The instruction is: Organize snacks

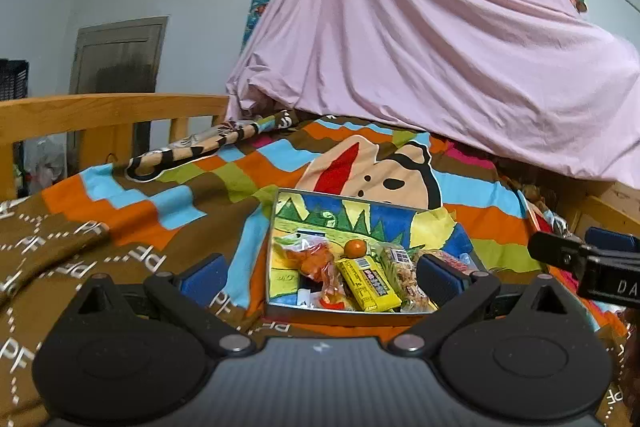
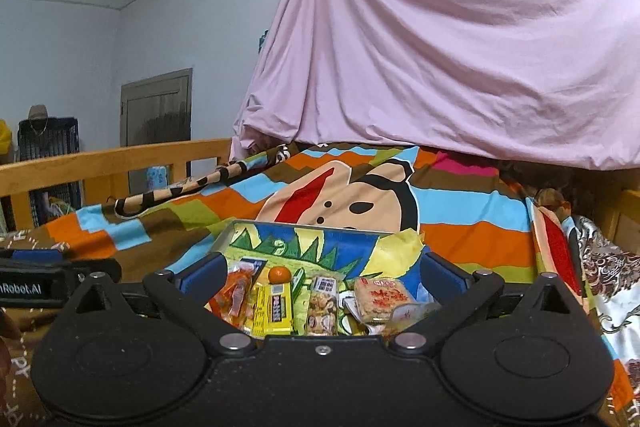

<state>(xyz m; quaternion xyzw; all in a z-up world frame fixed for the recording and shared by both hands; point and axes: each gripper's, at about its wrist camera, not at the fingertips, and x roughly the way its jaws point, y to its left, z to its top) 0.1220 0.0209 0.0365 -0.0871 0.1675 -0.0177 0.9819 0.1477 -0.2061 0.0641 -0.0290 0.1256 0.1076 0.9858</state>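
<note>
Both grippers (image 1: 320,279) (image 2: 320,277) released, snacks (image 2: 276,303) crowded between jaws — risk: closing pinches neighbouring packets.

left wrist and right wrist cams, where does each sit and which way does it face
Left wrist: on the left gripper, facing forward over the bed at the snack tin; its own open fingers show, and the right gripper at right.
Right wrist: on the right gripper, facing the tin head-on; open fingers show, and the left gripper at left.
Shared: tin, yellow packet, pink sheet.
</note>
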